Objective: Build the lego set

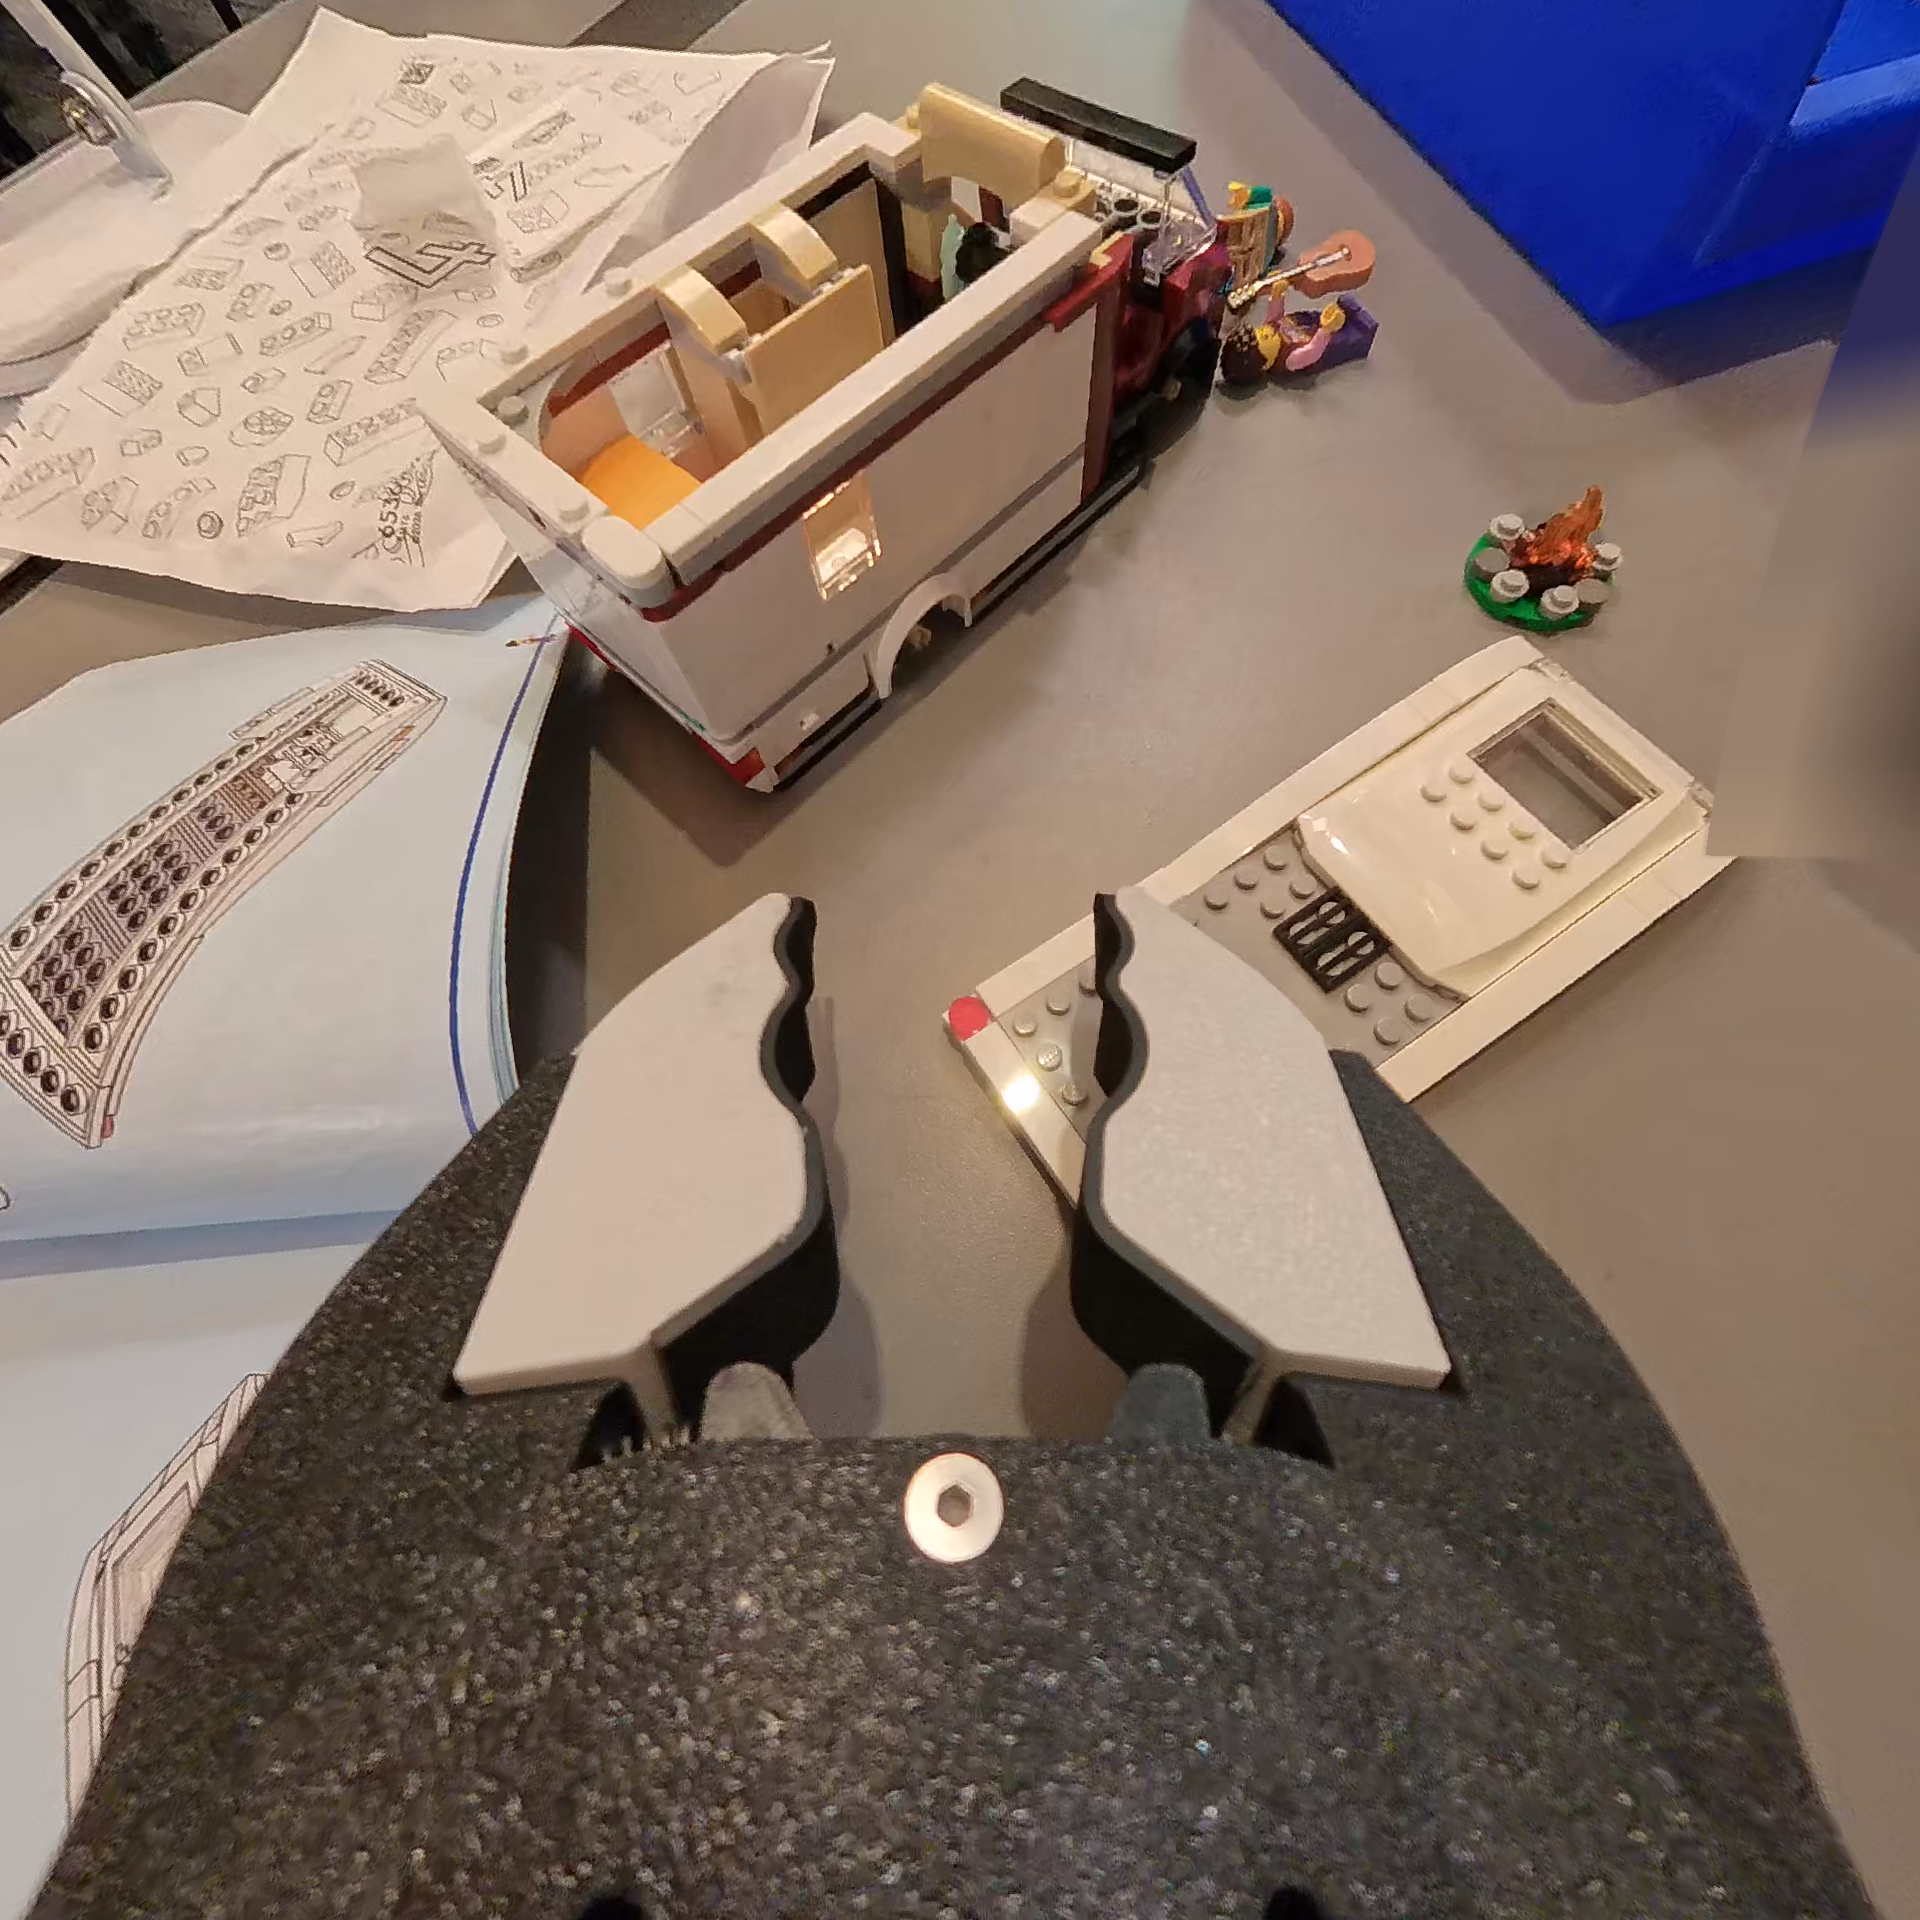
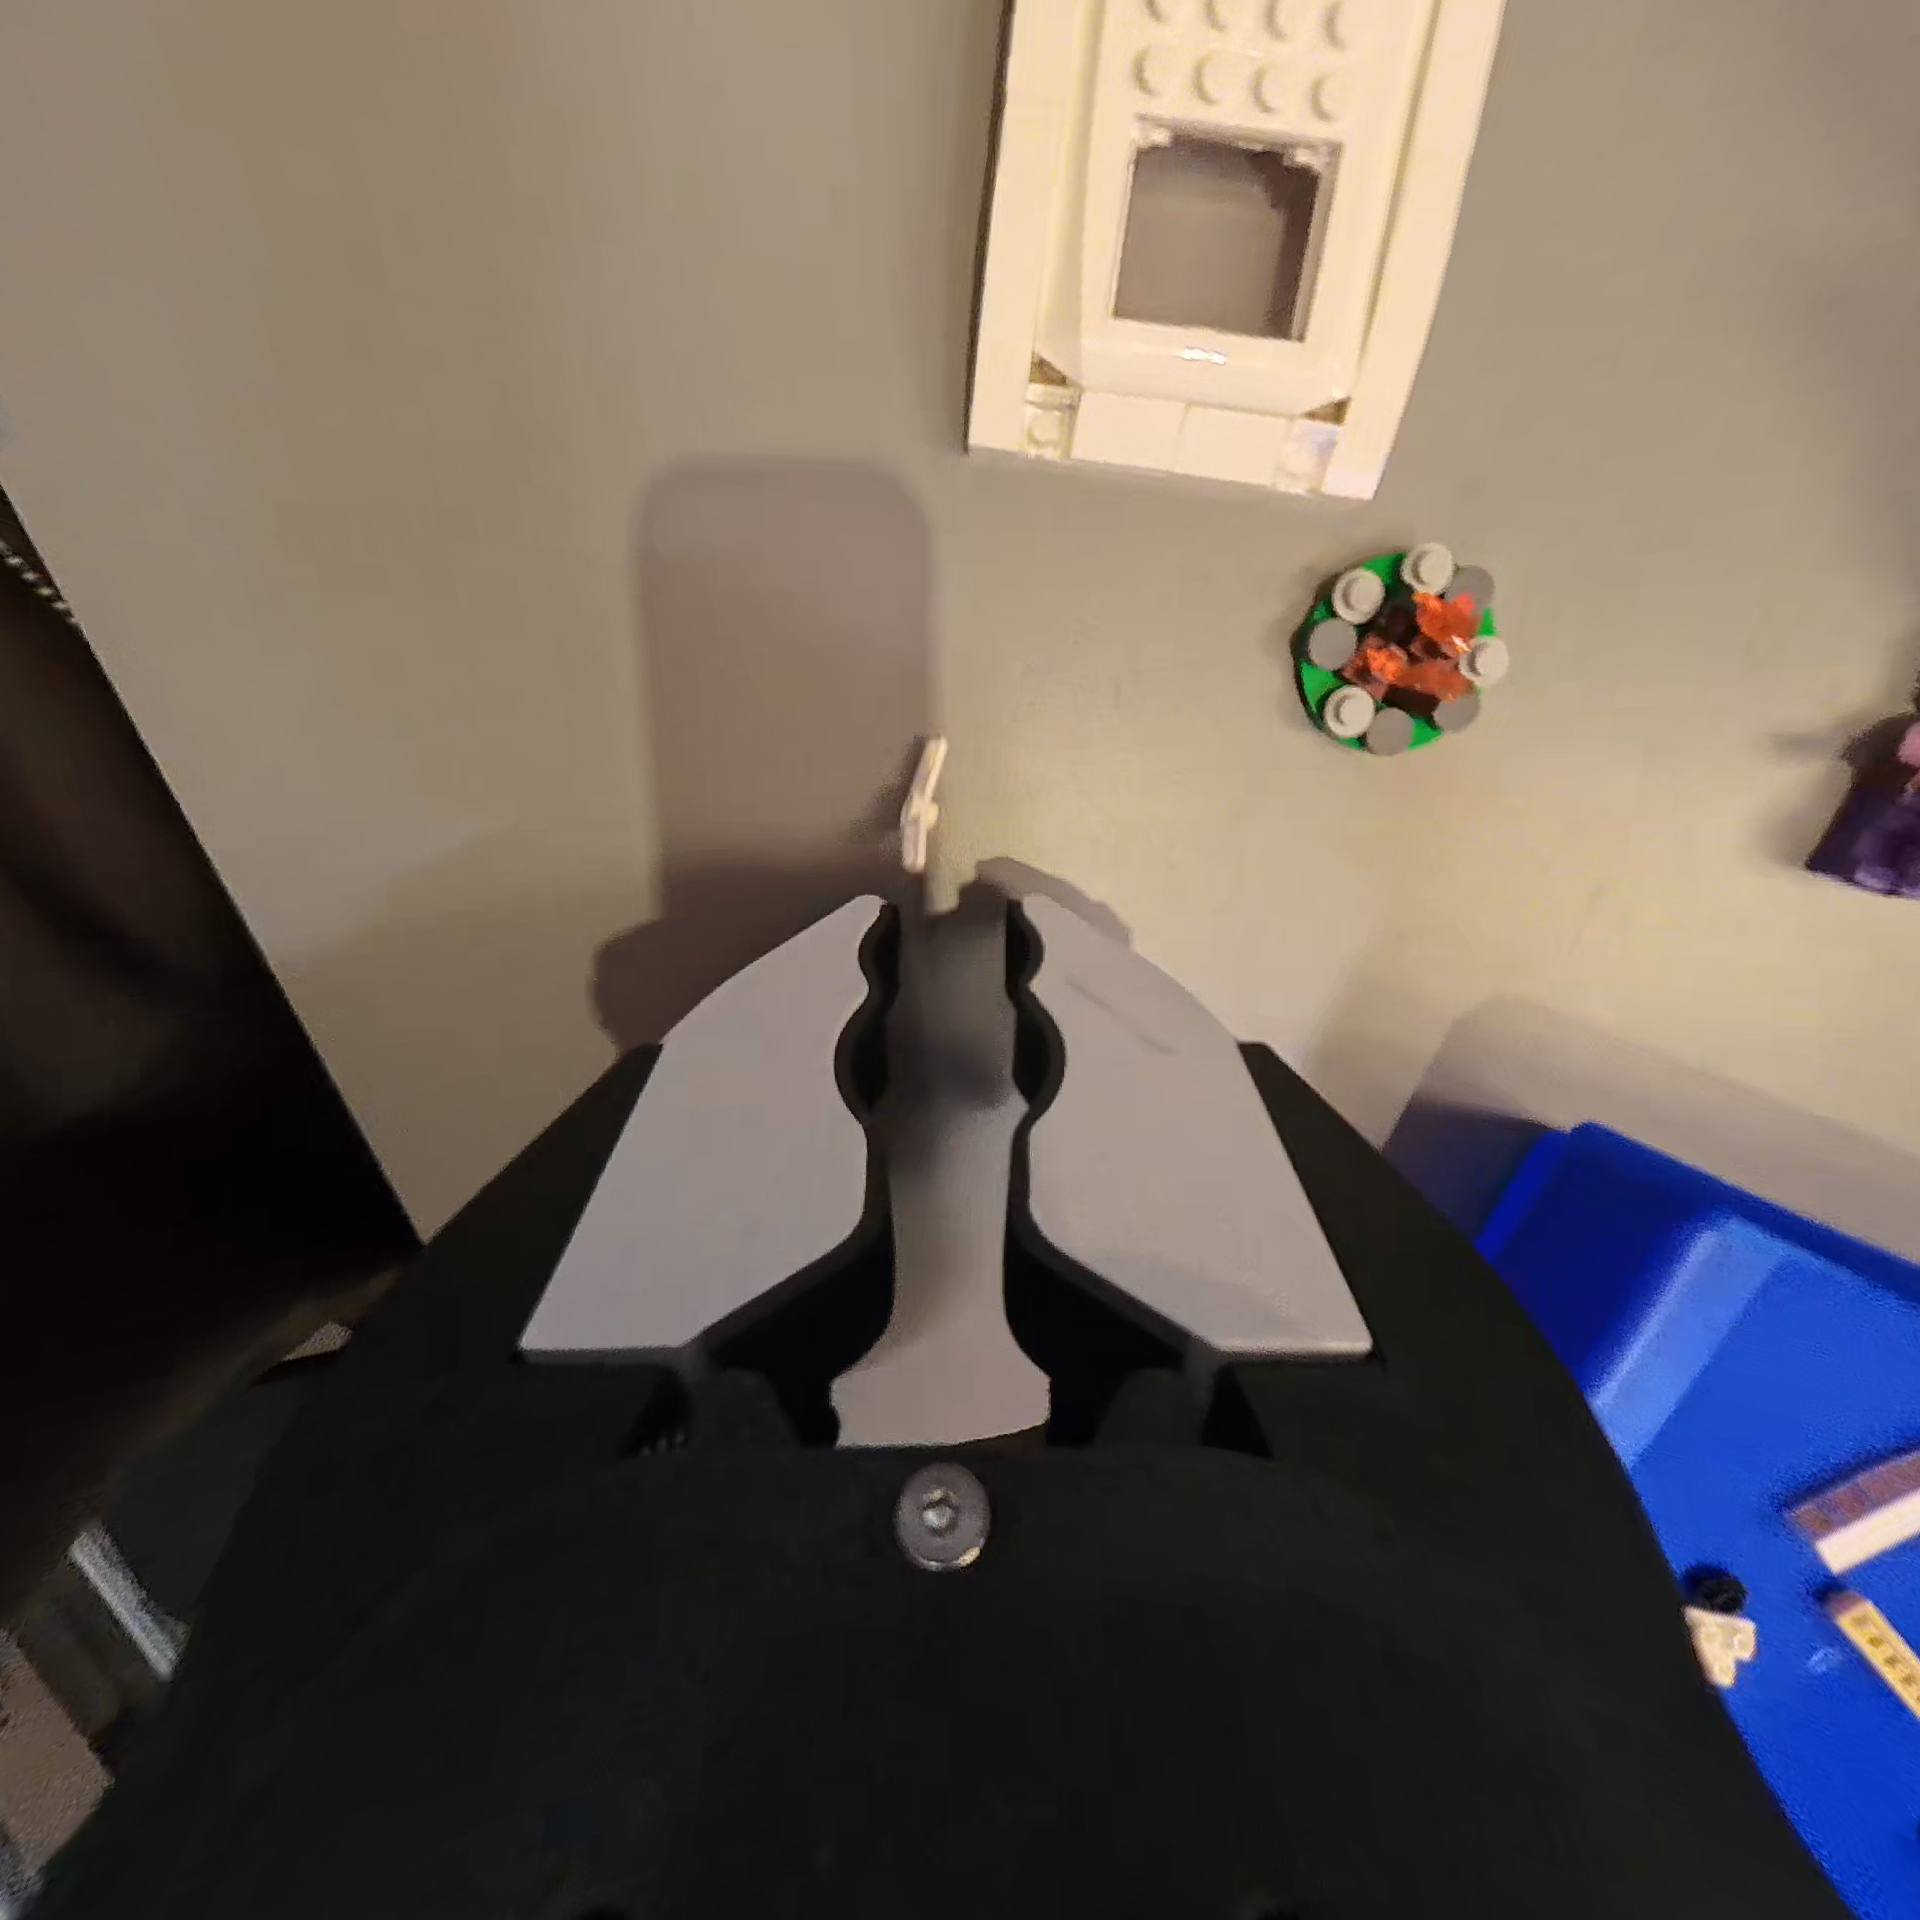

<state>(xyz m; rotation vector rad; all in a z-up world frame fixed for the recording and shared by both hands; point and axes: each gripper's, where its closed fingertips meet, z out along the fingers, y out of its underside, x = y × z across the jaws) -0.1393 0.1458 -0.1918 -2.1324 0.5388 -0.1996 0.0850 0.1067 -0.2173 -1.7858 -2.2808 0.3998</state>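
The left gripper (image 1: 954,935) hovers above the grey table (image 1: 1039,748) with its jaws set wide apart and nothing between the pads; only bare table surface shows in the gap. Its right fingertip (image 1: 1143,935) overlaps, in view, the near corner of a flat white and grey brick-built roof panel (image 1: 1455,862) that lies on the table; whether the fingertip touches the panel cannot be told. The panel carries a square window opening, a black grille tile and a red round tile at its near corner. Beyond the left gripper stands a white and dark-red toy brick camper (image 1: 831,447) with its roof off, showing tan seats and an orange floor. Two minifigures (image 1: 1288,301) lie at the camper's far end, one with a guitar. A small green round plate with a brick campfire (image 1: 1548,561) sits well apart to the right. An open instruction booklet (image 1: 239,935) lies to the left, with crumpled printed paper bags (image 1: 312,312) behind it. A blue bin (image 1: 1610,135) occupies the far right. The right gripper (image 2: 945,914) has its jaws narrowly apart, pads clear of any object. A small white brick piece (image 2: 923,805), blurred, sits just ahead of the fingertips, untouched by either pad. The roof panel (image 2: 1226,260) and campfire (image 2: 1397,660) lie beyond it, and the blue bin (image 2: 1714,1351) is at lower right
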